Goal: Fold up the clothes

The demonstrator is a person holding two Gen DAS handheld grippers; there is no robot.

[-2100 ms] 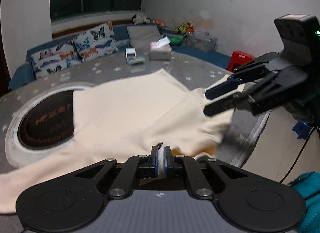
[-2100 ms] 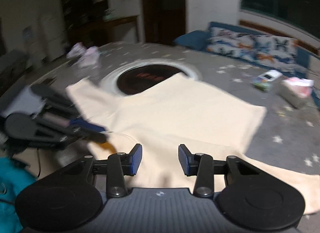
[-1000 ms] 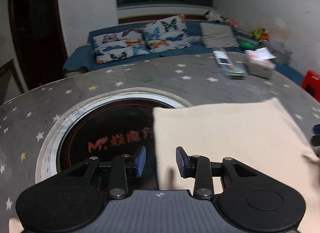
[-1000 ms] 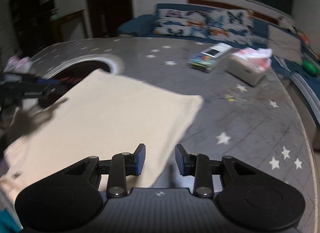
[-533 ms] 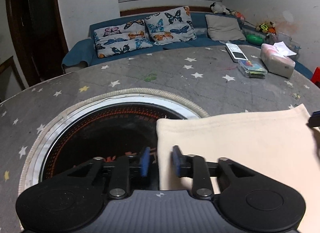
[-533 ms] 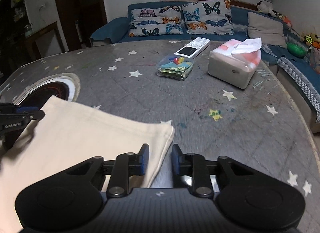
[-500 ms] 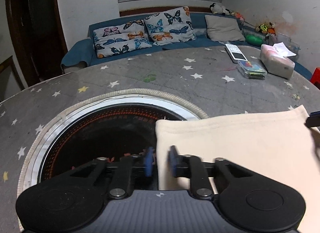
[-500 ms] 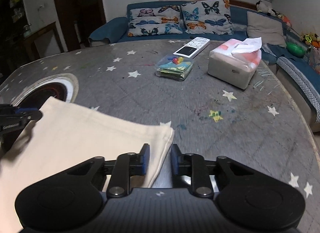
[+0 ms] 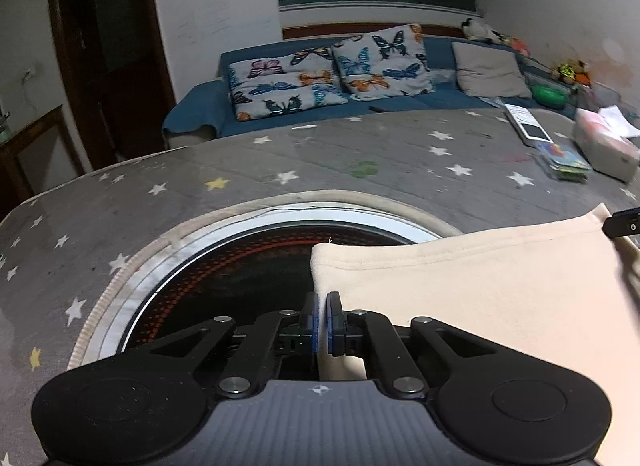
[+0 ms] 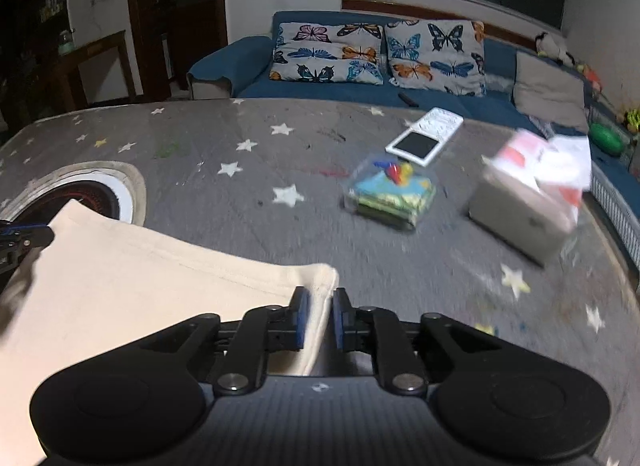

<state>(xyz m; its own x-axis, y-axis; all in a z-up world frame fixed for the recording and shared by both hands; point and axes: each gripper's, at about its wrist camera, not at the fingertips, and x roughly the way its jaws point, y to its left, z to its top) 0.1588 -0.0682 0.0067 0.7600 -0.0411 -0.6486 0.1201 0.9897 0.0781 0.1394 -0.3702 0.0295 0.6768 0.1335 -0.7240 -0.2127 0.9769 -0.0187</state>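
on the table: one grey star-printed round table cover carries everything, with one dark circular glass hob set into it.
garment: one cream fabric garment lies flat on the near side, its left corner over the hob rim.
step: both far corners look gripped, so a fold is starting; next, lift together and carry the edge toward the near hem, keeping it taut.
left gripper: pads nearly together, clamped on the left corner.
right gripper: pads pinching the right corner.
clutter: one grey tissue box, one white remote, one clear pack of coloured cards.
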